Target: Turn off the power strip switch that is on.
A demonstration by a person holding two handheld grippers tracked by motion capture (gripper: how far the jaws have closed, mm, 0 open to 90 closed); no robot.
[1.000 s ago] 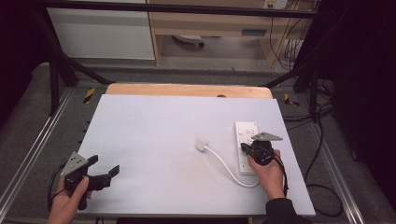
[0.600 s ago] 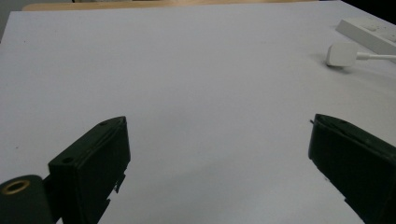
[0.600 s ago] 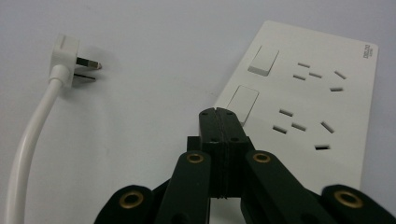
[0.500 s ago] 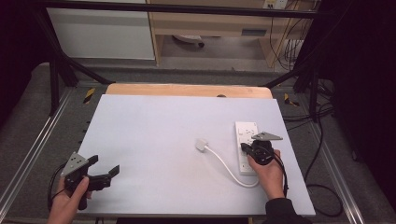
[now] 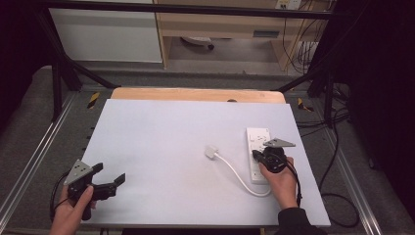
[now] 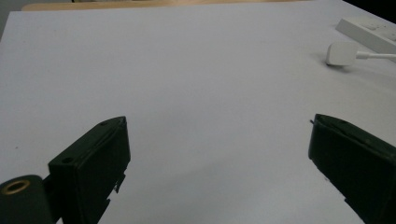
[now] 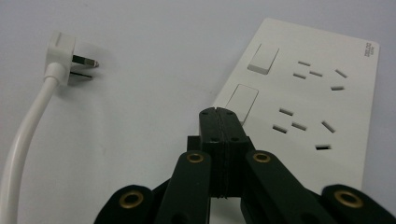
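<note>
A white power strip (image 5: 258, 152) lies at the right of the white table; the right gripper view shows its switches and sockets (image 7: 308, 98). Its white cable (image 5: 240, 177) curls left to a white plug (image 5: 212, 151) lying on its side, pins bare (image 7: 63, 58). My right gripper (image 5: 258, 155) is shut with nothing between its jaws, tips (image 7: 218, 114) just above the near left edge of the strip beside a switch. My left gripper (image 5: 108, 176) rests open at the table's front left corner, jaws wide apart (image 6: 217, 154) over bare table, with the plug (image 6: 342, 53) far off.
A wooden board edge (image 5: 195, 94) runs along the table's far side. Metal frame rails (image 5: 36, 161) flank the table, and loose cables (image 5: 337, 196) hang at the right. A white cabinet (image 5: 105, 34) and wooden shelving (image 5: 230, 24) stand behind.
</note>
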